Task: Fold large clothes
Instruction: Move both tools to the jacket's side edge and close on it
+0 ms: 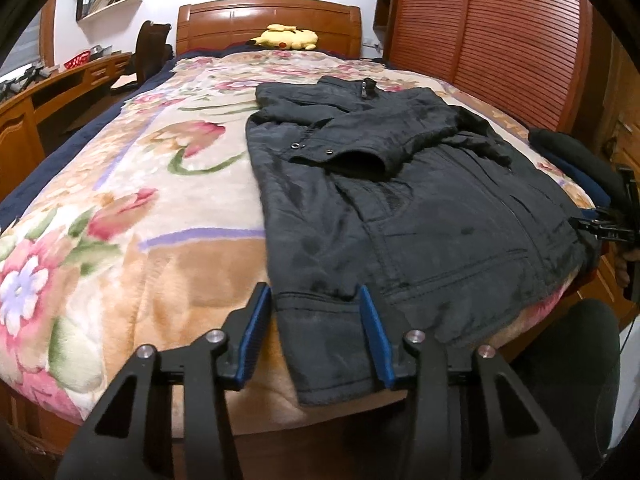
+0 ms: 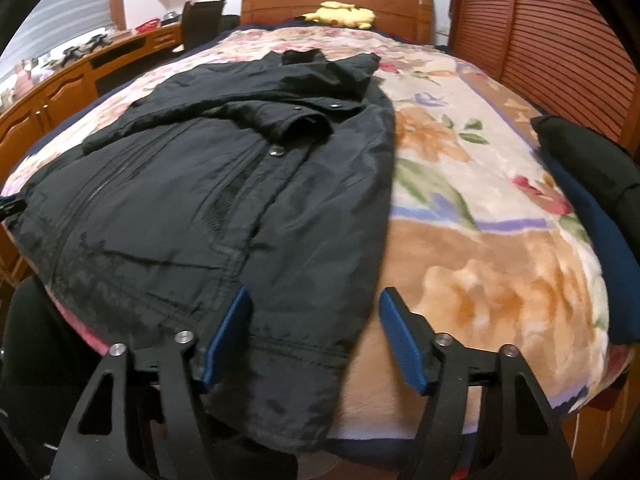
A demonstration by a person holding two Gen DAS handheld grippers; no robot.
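Note:
A black padded jacket (image 1: 420,208) lies face up on the floral blanket (image 1: 132,216) of a bed, collar toward the headboard, one sleeve folded across its chest. Its hem hangs over the bed's near edge. My left gripper (image 1: 316,312) is open, its blue pads either side of the hem's left corner. In the right wrist view the jacket (image 2: 208,200) fills the left half. My right gripper (image 2: 314,312) is open over the hem's right corner. The right gripper also shows in the left wrist view (image 1: 612,228) at the far right edge.
A yellow plush toy (image 1: 286,38) lies by the wooden headboard (image 1: 268,16). A slatted wooden wardrobe (image 1: 500,32) stands right of the bed, a desk (image 1: 52,84) left. Dark folded clothes (image 2: 592,168) sit on the bed's right side.

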